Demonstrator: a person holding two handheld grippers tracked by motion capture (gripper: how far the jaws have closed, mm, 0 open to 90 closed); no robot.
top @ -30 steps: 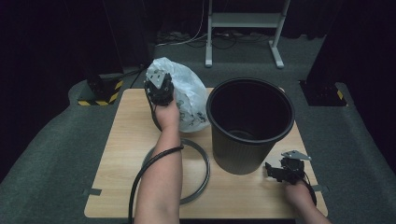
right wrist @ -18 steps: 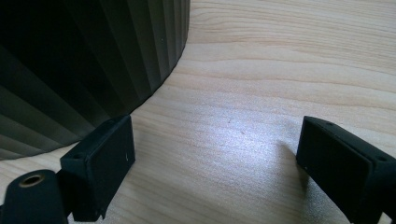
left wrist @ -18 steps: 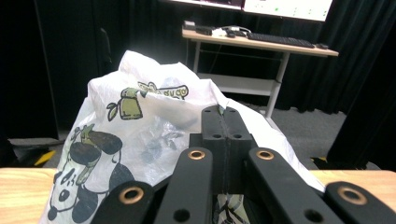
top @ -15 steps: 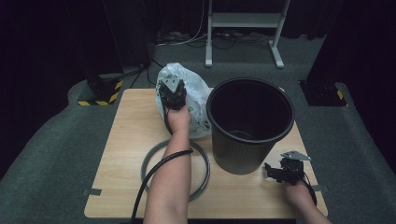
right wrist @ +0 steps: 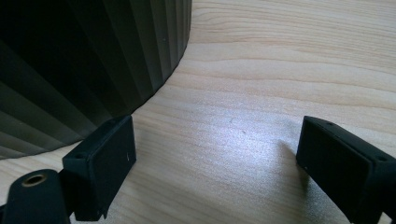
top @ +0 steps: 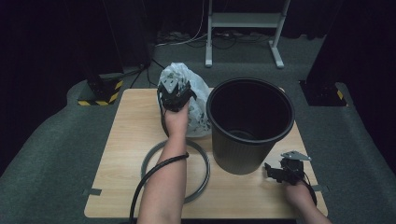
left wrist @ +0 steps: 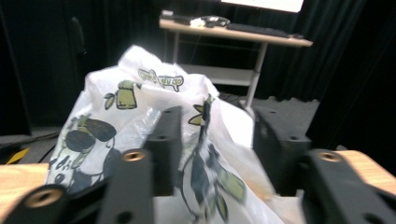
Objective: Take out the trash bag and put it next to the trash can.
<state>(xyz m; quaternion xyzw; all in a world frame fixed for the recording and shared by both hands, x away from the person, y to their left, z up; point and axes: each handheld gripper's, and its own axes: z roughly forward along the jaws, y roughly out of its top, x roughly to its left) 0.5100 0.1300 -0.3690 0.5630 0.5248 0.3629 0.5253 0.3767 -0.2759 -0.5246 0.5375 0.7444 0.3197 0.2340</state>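
On the worktop [top: 116,154] in front of me the bin [top: 250,123] stands at about one o'clock, with the bag [top: 196,100] touching its side at eleven o'clock, toward the far edge. The ring [top: 198,184] lies flat nearer me, at ten o'clock, just left of the bin's foot. My left gripper [top: 173,93] sits over the bag with its fingers [left wrist: 163,144] astride a fold, and my right gripper [top: 280,171] rests at three o'clock, just beside the bin's base.

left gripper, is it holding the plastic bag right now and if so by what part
No firm hold. The left gripper has just been opening its jaws; a fold of the plastic bag hangs between them, unpinched. The right gripper is open over bare table.
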